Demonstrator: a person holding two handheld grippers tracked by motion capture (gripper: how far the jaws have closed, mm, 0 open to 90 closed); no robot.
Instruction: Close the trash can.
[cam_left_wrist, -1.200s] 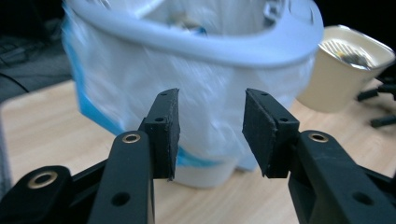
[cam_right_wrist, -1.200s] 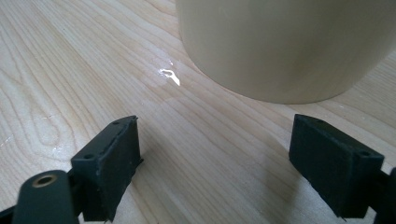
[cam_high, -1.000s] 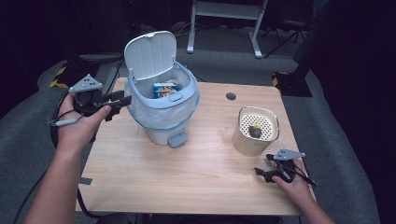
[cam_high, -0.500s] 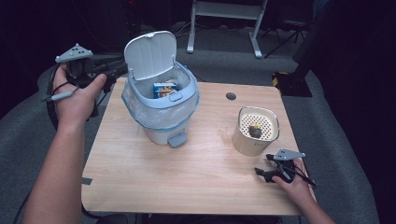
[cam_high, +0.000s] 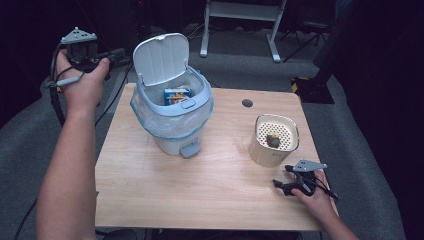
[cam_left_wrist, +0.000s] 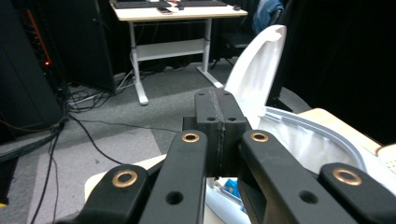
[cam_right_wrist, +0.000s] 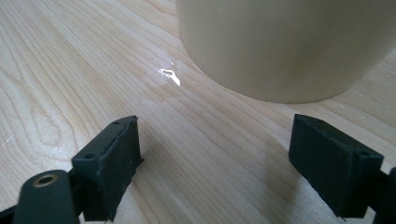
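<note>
Around the wooden table

A white desk (cam_left_wrist: 180, 11) stands on grey carpet behind; black cables (cam_left_wrist: 70, 126) trail across the floor; a dark round hole (cam_high: 247, 103) marks the tabletop (cam_high: 200, 200).

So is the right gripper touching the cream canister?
Apart. In the right gripper view, bare wood lies between the open right gripper and the cream canister.

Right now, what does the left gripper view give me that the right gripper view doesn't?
Left gripper view alone: the left gripper, jaws pressed together with nothing between them, the bin's raised white lid, its liner-lined rim, and a desk across the grey floor. Right gripper view alone: the right gripper, jaws wide apart and empty, low over the wood, before the cream container. Shared: the wooden table.
</note>
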